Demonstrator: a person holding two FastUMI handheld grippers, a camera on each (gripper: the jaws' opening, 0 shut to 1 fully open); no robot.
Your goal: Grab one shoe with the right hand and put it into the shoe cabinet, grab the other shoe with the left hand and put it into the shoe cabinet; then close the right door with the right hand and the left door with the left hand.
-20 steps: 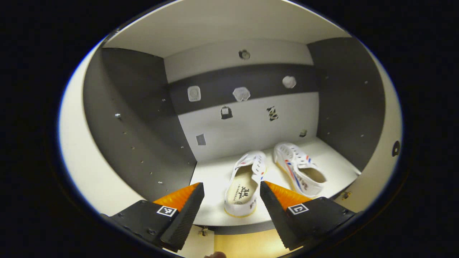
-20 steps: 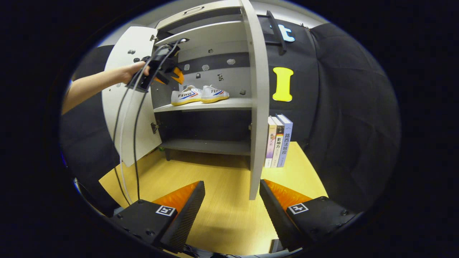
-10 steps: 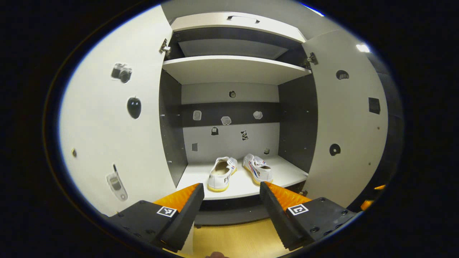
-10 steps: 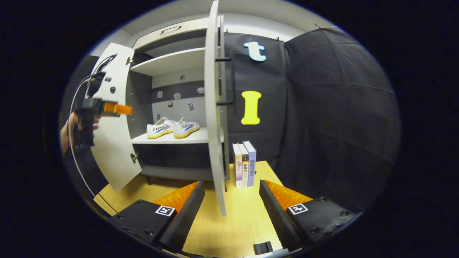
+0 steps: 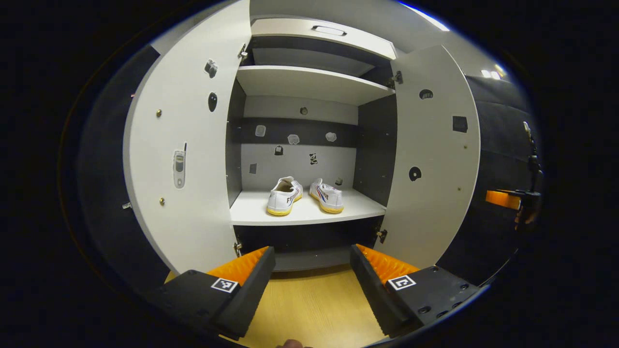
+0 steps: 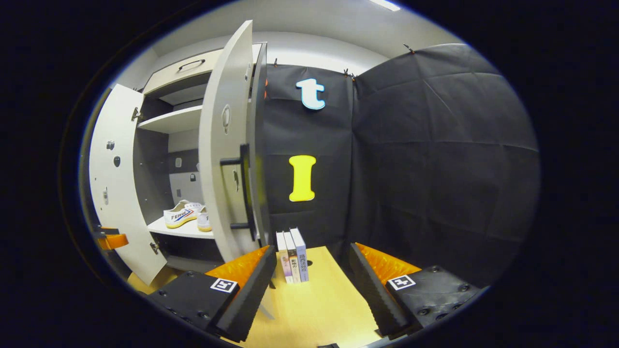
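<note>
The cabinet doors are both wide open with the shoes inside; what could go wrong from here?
1. The right door stands edge-on to the right claw; a push on its edge might glance off, or swing it open.
2. The books stand beside that door's foot; a low sweep could topple them.
3. The shoes lie near the shelf front; a heel sticking out could block the left door.

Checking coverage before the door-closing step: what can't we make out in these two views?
- Second shoe, right gripper view: mostly hidden behind the right door.
- Bottom compartment, left gripper view: dark, contents unreadable.
- Top shelf, left gripper view: seen from below, its surface is hidden.
- Right gripper, left gripper view: cut off at the edge; jaws unclear there.
</note>
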